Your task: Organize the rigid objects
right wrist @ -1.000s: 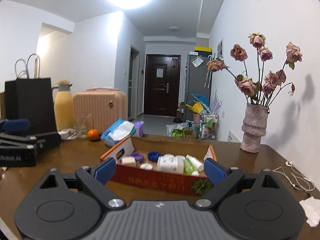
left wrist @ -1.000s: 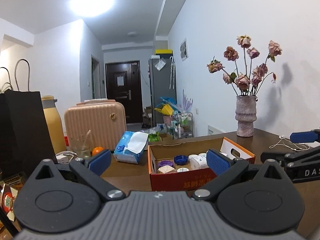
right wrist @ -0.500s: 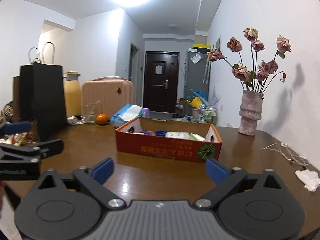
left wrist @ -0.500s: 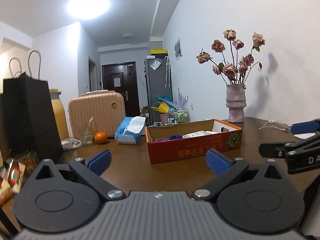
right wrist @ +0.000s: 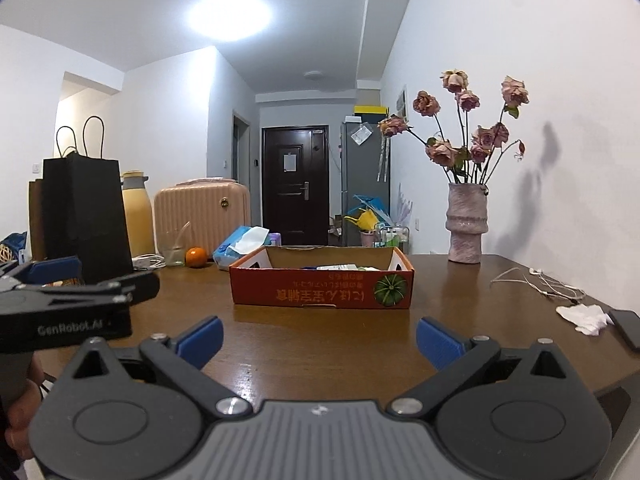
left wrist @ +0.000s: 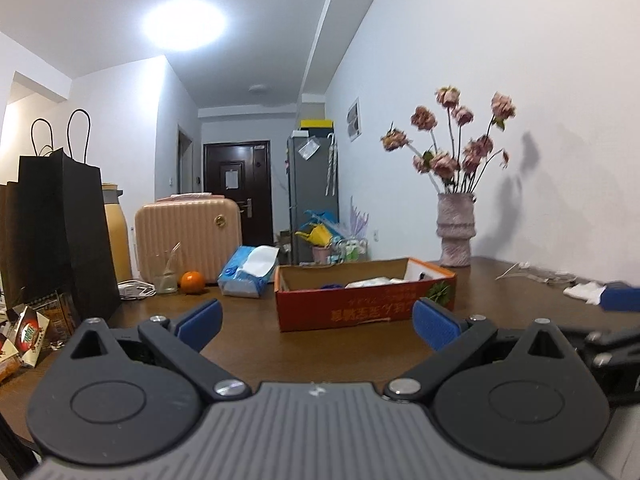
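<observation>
Ahead of both tools spreads a brown wooden table (right wrist: 320,344), and on it, well beyond either set of fingertips, stands the orange cardboard box (right wrist: 322,286) that holds the task's things: small bottles and packs (right wrist: 340,267) whose tops only just show above its rim. The left gripper (left wrist: 316,320) is held about level, low over the near part of the table, its blue pads spread wide with nothing between them. The right gripper (right wrist: 318,338) tilts slightly downward toward the tabletop, likewise released, its jaws standing wide and bare. In the right wrist view the left tool appears at the left edge, with fingers of the person's hand (right wrist: 18,420) wrapped round its handle below. Lettering on that tool's side reads "GenRobot.AI". The box front carries a row of characters printed upside down, too small to read, beside a picture of a green pumpkin (right wrist: 390,290). A snack packet (left wrist: 28,330) at the left bears print that cannot be made out.
</observation>
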### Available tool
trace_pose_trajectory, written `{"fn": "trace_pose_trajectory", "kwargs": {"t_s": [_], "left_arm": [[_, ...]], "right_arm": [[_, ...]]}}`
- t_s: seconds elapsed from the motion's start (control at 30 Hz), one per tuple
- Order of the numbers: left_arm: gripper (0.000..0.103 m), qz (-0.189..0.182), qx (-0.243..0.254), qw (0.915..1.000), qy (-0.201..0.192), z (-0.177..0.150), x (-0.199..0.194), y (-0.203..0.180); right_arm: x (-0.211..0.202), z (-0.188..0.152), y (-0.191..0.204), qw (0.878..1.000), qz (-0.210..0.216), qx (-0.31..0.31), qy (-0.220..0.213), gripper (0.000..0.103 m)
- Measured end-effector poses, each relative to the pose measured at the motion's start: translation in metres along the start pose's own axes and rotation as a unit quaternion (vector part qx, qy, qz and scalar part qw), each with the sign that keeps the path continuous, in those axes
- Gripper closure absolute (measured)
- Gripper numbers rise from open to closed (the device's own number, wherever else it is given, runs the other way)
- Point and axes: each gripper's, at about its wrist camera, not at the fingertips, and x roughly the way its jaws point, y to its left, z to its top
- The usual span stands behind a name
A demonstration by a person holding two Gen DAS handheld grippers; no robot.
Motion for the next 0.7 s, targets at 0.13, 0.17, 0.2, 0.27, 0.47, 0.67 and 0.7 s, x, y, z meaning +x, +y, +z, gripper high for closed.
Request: {"fn": "trace_pose_trajectory", "kwargs": {"t_s": [0.13, 0.17, 0.2, 0.27, 0.47, 0.67, 0.7], "left_arm": [[0.0, -0.007, -0.003, 0.9999, -0.011, 0.0041, -0.008, -0.0034], [0.0, -0.006, -0.004, 0.9999, -0.012, 0.0045, -0.0088, -0.0041], [0.0, -0.005, -0.003, 0.9999, -0.012, 0.0047, -0.0093, -0.0044], [0.0, -0.005, -0.002, 0.9999, -0.01, 0.0048, -0.0097, -0.004], [0.0, -0.006, -0.002, 0.9999, -0.009, 0.0049, -0.0093, -0.0039], [0.0, -0.007, -0.004, 0.9999, -0.009, 0.0056, -0.0092, -0.0033], [0.0, -0.007, -0.004, 0.9999, -0.009, 0.0055, -0.0092, -0.0034]], "right_arm": [[-0.0066, 0.0029, -0.0007, 1.0, -0.01, -0.009, -0.007, 0.0], [-0.007, 0.0042, -0.002, 1.0, -0.014, -0.007, -0.01, 0.0], [-0.0075, 0.0053, -0.0027, 1.0, -0.017, -0.004, -0.011, 0.0], [-0.0076, 0.0066, -0.0045, 1.0, -0.019, 0.0, -0.013, 0.0], [-0.0079, 0.0064, -0.0038, 1.0, -0.018, -0.002, -0.013, 0.0], [-0.0082, 0.0063, -0.004, 1.0, -0.02, 0.0, -0.014, 0.0], [-0.0081, 0.0065, -0.0043, 1.0, -0.021, -0.001, -0.014, 0.0]]}}
